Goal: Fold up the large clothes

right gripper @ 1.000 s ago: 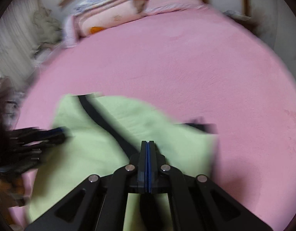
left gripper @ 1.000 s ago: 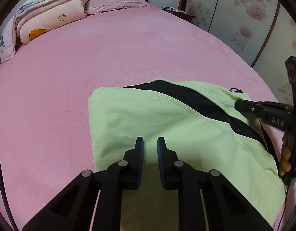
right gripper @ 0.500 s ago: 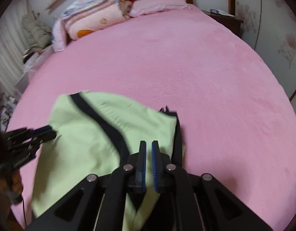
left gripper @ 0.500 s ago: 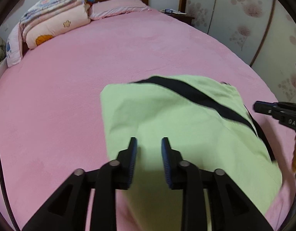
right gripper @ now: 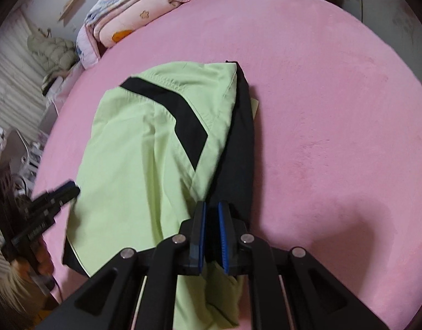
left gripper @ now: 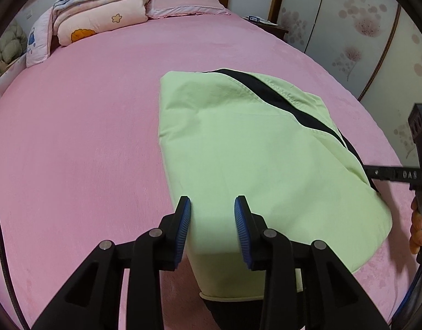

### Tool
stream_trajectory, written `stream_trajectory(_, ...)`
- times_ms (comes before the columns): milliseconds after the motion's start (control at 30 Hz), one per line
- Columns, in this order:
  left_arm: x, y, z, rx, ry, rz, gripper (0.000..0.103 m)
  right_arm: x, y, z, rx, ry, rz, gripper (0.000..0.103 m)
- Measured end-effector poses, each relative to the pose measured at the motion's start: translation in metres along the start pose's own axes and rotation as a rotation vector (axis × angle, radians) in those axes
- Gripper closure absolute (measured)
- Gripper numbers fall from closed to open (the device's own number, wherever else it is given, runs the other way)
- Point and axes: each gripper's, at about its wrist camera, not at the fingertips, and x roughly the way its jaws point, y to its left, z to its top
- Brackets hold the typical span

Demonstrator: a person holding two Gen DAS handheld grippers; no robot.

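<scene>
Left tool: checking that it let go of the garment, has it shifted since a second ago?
Yes. The left tool slid back toward the green garment's near edge, jaws opening, empty.

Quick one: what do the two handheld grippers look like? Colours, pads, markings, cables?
Both are matte black, with angular cut-out linkages and silver pivot bolts. The left gripper and right gripper have ribbed blue pads. Pale lettering runs along the right one's side. A dark cable trails beside the left.

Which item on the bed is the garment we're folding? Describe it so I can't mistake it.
Start from the big pink bed. Quilts are stacked at its headboard end; the garment lies alone at the near end, just ahead of both grippers. It is the only pale green thing there, folded into a flat bundle with a black stripe running diagonally across it.
</scene>
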Motion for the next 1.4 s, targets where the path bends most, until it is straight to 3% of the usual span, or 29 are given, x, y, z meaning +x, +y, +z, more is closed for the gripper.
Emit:
stream_trajectory(300, -0.004, -0.001, -0.003, 0.016, -0.006, 0.001, 0.071, 0.014, -0.006, 0.010, 0.071, 0.008, 0.068, 0.094)
stream_trajectory(767, -0.003, 0.003, -0.004, 0.008, -0.006, -0.016, 0.067, 0.018, -0.031, 0.007, 0.203, 0.005, 0.248, 0.094)
stream_trajectory(1000, -0.002, 0.002, -0.003, 0.011, -0.002, -0.017, 0.067, 0.014, -0.037, 0.004, 0.242, -0.011, 0.283, 0.077)
stream_trajectory(1133, -0.002, 0.003, -0.003, 0.003, 0.000, -0.023, 0.066, 0.013, -0.037, 0.004, 0.258, -0.010, 0.282, 0.075)
stream_trajectory(1200, -0.001, 0.004, -0.003, 0.000, 0.001, -0.025, 0.065, 0.011, -0.039, 0.004, 0.277, -0.010, 0.295, 0.066)
stream_trajectory(1400, 0.000, 0.004, -0.003, -0.002, 0.000, -0.022, 0.064, 0.018, -0.035, 0.007, 0.283, 0.004, 0.269, 0.064)
